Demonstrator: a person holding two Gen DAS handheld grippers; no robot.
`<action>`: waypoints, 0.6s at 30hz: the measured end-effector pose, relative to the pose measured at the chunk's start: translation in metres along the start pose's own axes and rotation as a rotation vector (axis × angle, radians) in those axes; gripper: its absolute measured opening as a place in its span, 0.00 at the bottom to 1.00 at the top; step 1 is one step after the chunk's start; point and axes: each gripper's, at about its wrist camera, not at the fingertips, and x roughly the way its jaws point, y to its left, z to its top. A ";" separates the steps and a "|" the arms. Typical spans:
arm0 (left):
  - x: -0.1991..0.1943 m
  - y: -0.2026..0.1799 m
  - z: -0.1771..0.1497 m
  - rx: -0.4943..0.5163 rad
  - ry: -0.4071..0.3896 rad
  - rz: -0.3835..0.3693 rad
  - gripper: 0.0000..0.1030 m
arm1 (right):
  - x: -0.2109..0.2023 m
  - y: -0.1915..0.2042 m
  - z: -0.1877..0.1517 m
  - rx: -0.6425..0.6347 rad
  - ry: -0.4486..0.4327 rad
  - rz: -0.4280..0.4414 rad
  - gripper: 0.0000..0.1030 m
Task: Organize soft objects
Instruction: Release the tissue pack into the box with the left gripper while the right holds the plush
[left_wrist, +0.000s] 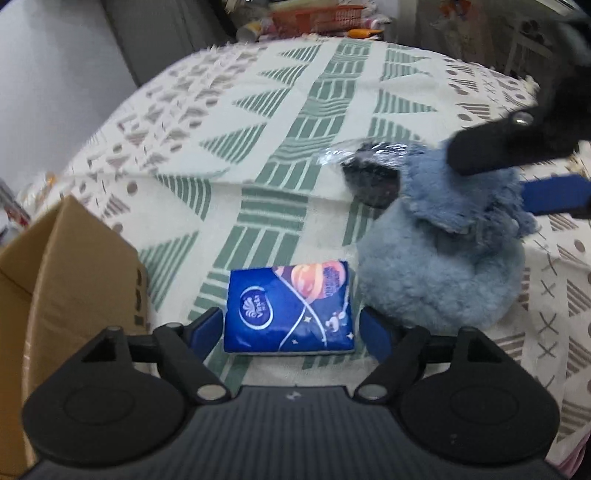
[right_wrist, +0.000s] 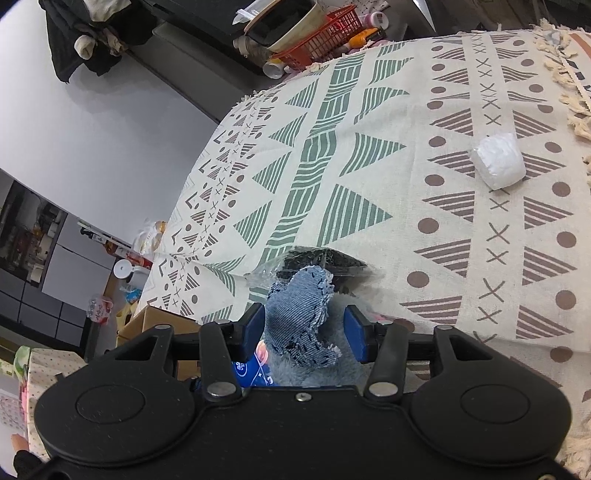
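A blue tissue pack (left_wrist: 290, 308) lies flat on the patterned cloth (left_wrist: 280, 122). My left gripper (left_wrist: 291, 330) straddles it, open, with a small gap at each pad. To its right sits a blue-grey plush item (left_wrist: 436, 269) with a denim-like flap (right_wrist: 299, 314) raised on top. My right gripper (right_wrist: 304, 330) holds that flap and the fluff beside it between its blue pads; in the left wrist view the right gripper (left_wrist: 495, 177) reaches in from the upper right. The tissue pack (right_wrist: 251, 369) peeks out under the right gripper's body.
A black object in a clear plastic bag (left_wrist: 369, 177) lies just beyond the plush. A white wrapped pack (right_wrist: 498, 160) sits far right on the cloth. An open cardboard box (left_wrist: 66, 266) stands at the left edge. A red basket (right_wrist: 321, 33) and clutter lie beyond the table.
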 end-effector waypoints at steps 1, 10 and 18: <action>0.001 0.003 0.000 -0.025 -0.001 -0.010 0.80 | 0.000 0.000 0.000 0.000 0.000 0.000 0.47; 0.000 0.019 -0.001 -0.160 0.008 -0.053 0.71 | 0.001 0.002 0.000 -0.024 -0.015 0.002 0.28; -0.025 0.026 0.002 -0.186 -0.035 -0.020 0.70 | -0.004 0.005 0.000 -0.042 -0.030 0.048 0.14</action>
